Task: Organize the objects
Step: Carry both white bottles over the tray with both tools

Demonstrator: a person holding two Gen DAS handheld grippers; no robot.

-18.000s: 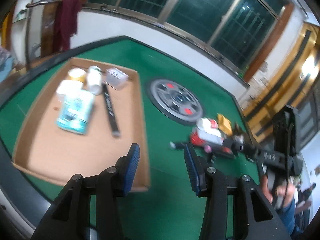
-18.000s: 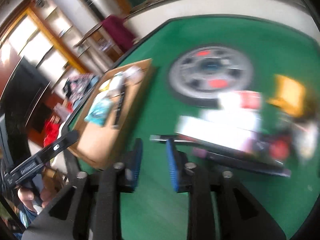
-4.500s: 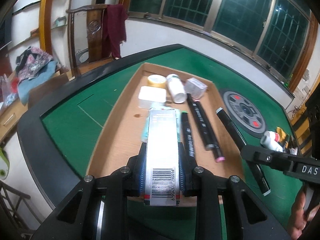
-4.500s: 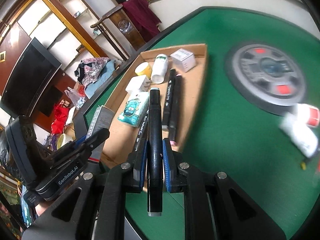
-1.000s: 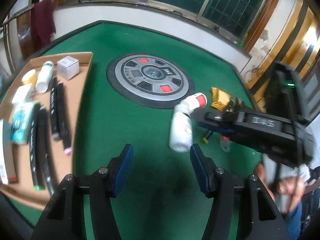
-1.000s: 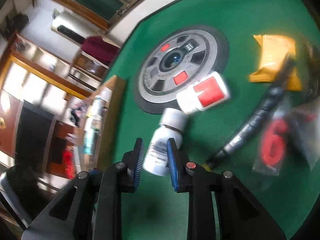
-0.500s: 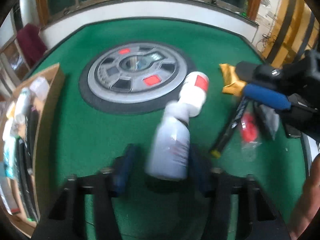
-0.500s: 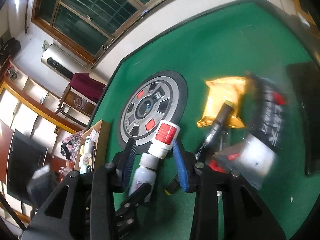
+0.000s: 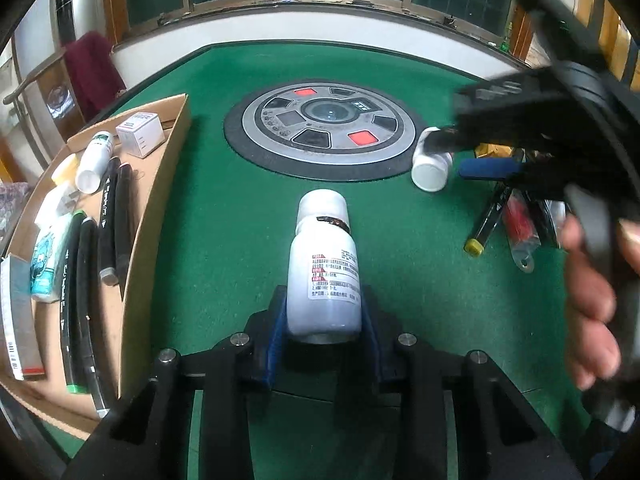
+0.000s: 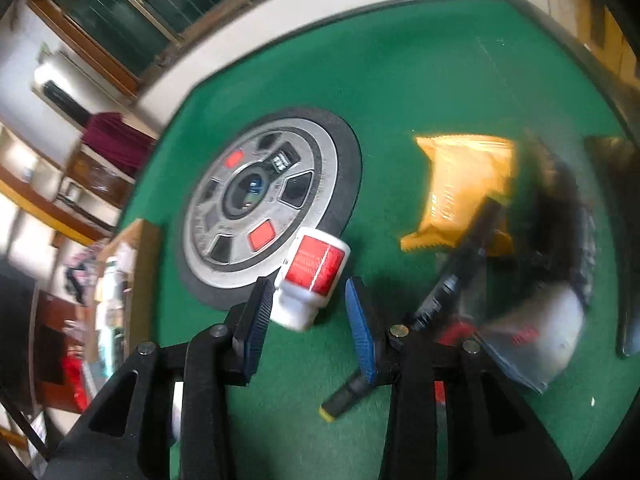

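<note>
Far left in my left wrist view I have the cardboard tray on the green tabletop. In it lie a boxed tube with a barcode, a blue-and-white packet, several black markers side by side, a white bottle on its side and a small white box at the far end.

To the right of the tray, my left claw is pinching a white pill bottle at its base, blue pads pressed against both sides. The bottle points away from me, cap forward, label with red print facing up. I cannot tell whether it touches the tabletop.

Beyond it, the round grey control panel sits in the middle of the tabletop.

Further right, my right claw is spread wide around the cap end of a white bottle with a red label, which lies on the felt just beside the panel's black rim. The left pad is touching or nearly touching it; the right pad stands apart from it.

Right of that bottle, a black marker with a yellow tip lies diagonally, its tip near me. Behind it is a yellow snack packet. A blurred heap of red and clear plastic items lies at the far right; I cannot make out what they are.
</note>
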